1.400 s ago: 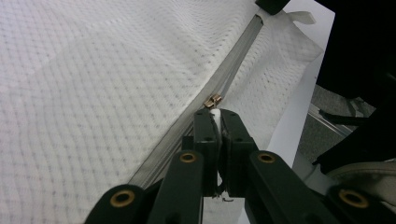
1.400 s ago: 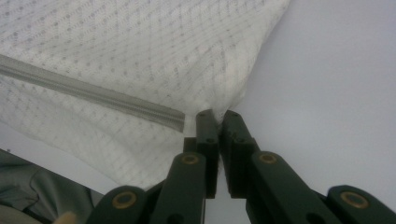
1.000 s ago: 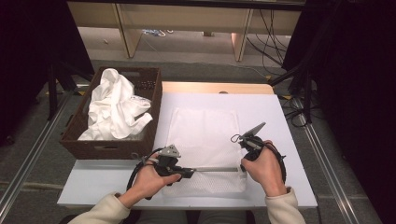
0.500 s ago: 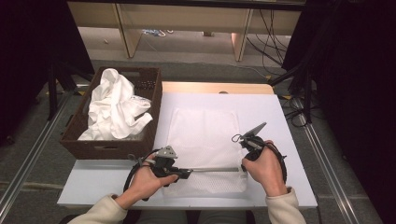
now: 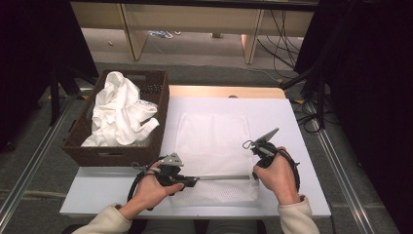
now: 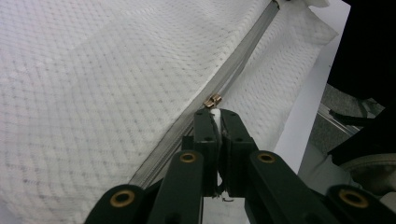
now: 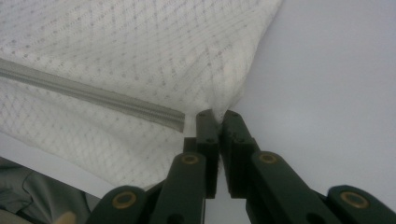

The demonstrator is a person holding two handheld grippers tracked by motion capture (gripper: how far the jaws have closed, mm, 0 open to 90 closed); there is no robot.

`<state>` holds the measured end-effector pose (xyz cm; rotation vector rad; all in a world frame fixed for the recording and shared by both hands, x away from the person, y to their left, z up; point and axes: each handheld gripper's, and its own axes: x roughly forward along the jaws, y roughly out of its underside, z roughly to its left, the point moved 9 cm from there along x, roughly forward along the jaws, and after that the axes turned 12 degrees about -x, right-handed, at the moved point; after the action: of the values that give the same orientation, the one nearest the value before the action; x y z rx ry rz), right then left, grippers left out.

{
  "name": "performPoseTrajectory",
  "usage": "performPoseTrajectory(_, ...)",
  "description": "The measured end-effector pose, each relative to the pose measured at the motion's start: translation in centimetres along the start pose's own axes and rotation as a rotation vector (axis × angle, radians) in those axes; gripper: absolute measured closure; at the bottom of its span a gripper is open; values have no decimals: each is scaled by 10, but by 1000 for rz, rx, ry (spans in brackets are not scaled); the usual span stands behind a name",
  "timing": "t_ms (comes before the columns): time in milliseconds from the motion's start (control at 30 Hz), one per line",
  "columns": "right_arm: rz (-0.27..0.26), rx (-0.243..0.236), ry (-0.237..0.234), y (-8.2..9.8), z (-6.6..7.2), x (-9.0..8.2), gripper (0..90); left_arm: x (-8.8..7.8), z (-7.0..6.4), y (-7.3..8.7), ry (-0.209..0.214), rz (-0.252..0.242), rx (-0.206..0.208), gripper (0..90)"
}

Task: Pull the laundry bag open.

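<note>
both grippers, left [image 6: 215,113] clamped on the brass zipper pull [image 6: 213,100] and right [image 7: 217,114] pinching the white mesh laundry bag [image 5: 212,141], remain exactly where they were.

Overhead plus two close mesh bag [image 5: 214,146] views

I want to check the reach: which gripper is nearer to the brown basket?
Left. The left gripper sits just below the basket; the right gripper is across the mesh bag.

One mesh bag [image 5: 214,146], one basket [image 5: 117,156], two grippers [image 5: 192,181] [image 5: 255,176]
</note>
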<state>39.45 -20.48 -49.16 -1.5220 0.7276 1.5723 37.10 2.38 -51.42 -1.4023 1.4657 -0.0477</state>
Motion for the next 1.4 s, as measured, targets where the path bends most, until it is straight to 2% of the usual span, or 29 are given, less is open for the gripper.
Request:
performPoseTrajectory(33, -16, 3, -19, -1, 0, 0, 872, 0, 0, 0, 0, 0, 0, 860)
performPoseTrajectory(100, -7, 6, -3, 0, -2, -2, 872, 0, -1, 0, 8, -6, -19, 861)
performPoseTrajectory(167, -17, 17, 29, 0, -5, -1, 872, -1, 1, 0, 7, 0, -1, 860)
performPoseTrajectory(200, -10, 6, 18, 0, -5, 0, 872, -1, 0, 0, 17, -1, -14, 860)
performPoseTrajectory(233, -25, -62, 25, -1, -10, 2, 872, -2, 1, 0, 3, -3, -18, 860)
performPoseTrajectory(267, -34, -86, 25, -2, -13, 3, 872, -3, 2, 0, 2, -3, -3, 861)
performPoseTrajectory(300, -10, 20, 1, 0, -5, 2, 872, -3, 2, 0, 4, -8, -10, 860)
performPoseTrajectory(333, -4, 2, -8, 1, -7, 1, 872, -3, 2, 0, 6, -15, -28, 860)
performPoseTrajectory(367, -13, 42, 27, 1, -9, 1, 872, -5, 4, 1, 2, -5, -18, 860)
performPoseTrajectory(433, -4, 24, 25, 2, -10, 0, 872, -5, 5, 1, 1, -8, -19, 860)
performPoseTrajectory(467, -3, 41, 15, 3, -9, -1, 872, -5, 6, 1, 3, -9, -18, 860)
performPoseTrajectory(500, -16, 20, -22, 2, -9, 0, 872, -5, 7, 1, -4, -8, -17, 860)
performPoseTrajectory(533, -16, 20, -22, 2, -9, 0, 872, -5, 7, 1, -4, -8, -17, 860)
performPoseTrajectory(567, -8, 34, -17, 3, -8, 0, 872, -5, 7, 1, -3, -15, -38, 860)
performPoseTrajectory(600, -3, 46, 15, 3, -10, 0, 872, -7, 9, 2, -7, -6, -15, 860)
performPoseTrajectory(667, -6, 53, 13, 3, -10, 1, 872, -7, 9, 2, -10, -12, -35, 860)
performPoseTrajectory(733, -6, 56, 28, 4, -13, 1, 872, -8, 11, 1, -17, -13, -18, 860)
performPoseTrajectory(767, -10, 37, 6, 4, -14, 0, 872, -8, 10, 2, -2, -13, -28, 860)
performPoseTrajectory(800, -41, 12, 28, 2, -18, 2, 872, -9, 10, 1, -6, -16, -25, 860)
performPoseTrajectory(867, -21, 52, 9, 4, -15, 0, 872, -9, 10, 2, -11, -17, -31, 860)
performPoseTrajectory(967, -16, 51, 7, 4, -14, 1, 872, -9, 10, 2, -13, -23, -44, 860)
performPoseTrajectory(1033, -17, 39, 15, 5, -17, 2, 872, -12, 14, 3, -37, -18, -23, 860)
performPoseTrajectory(1133, -16, 41, 19, 5, -18, 3, 872, -13, 15, 4, -30, -20, -38, 860)
performPoseTrajectory(1167, -29, 13, 20, 4, -21, 4, 872, -14, 16, 5, -35, -20, -42, 860)
performPoseTrajectory(1200, -8, 74, 13, 5, -16, 4, 872, -14, 15, 5, -27, -23, -44, 860)
performPoseTrajectory(1233, 3, 62, -35, 7, -14, 4, 872, -15, 17, 6, -34, -23, -41, 860)
performPoseTrajectory(1333, 0, 75, -36, 6, -13, 3, 872, -17, 18, 7, -32, -22, -43, 860)
performPoseTrajectory(1367, 7, 71, -34, 7, -14, 3, 872, -18, 19, 8, -45, -23, -52, 860)
performPoseTrajectory(1400, -5, 30, -23, 7, -18, 4, 872, -19, 19, 7, -42, -31, -52, 860)
